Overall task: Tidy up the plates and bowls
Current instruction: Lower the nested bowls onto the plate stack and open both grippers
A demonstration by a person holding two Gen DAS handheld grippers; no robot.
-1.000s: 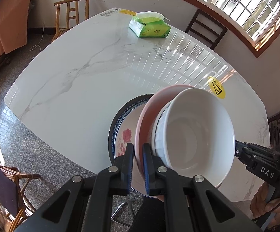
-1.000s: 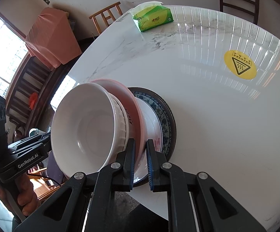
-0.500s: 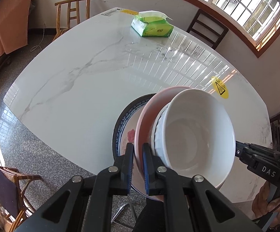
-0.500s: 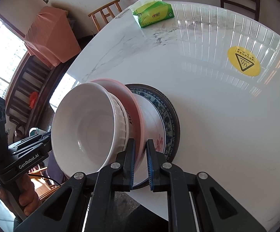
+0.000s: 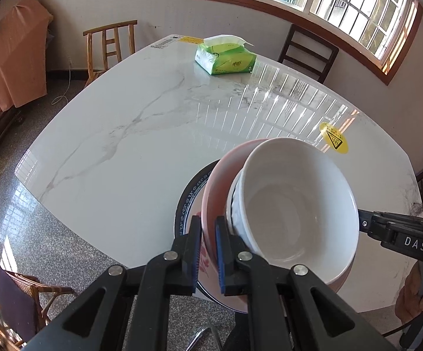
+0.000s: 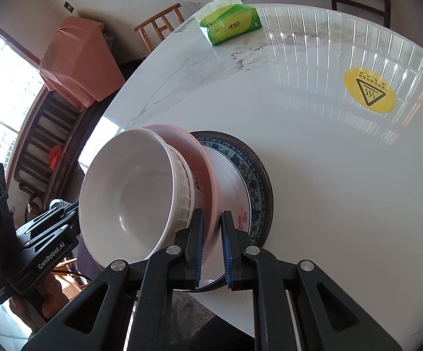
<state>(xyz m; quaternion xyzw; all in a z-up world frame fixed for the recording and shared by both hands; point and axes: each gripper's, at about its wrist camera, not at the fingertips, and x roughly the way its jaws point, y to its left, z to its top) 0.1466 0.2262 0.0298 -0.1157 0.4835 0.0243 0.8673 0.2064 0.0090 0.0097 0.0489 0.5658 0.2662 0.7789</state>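
The pink plate (image 5: pixel 211 201) is gripped at its rim by the closed left gripper (image 5: pixel 208 251) and, on the opposite side, by the closed right gripper (image 6: pixel 211 245). A white bowl (image 5: pixel 296 207) is carried on it. Beneath lies a blue-rimmed plate (image 6: pixel 255 175), at the marble table's (image 5: pixel 129 134) near edge. At twelve o'clock, far off, a green tissue pack (image 5: pixel 226 58) is seen.
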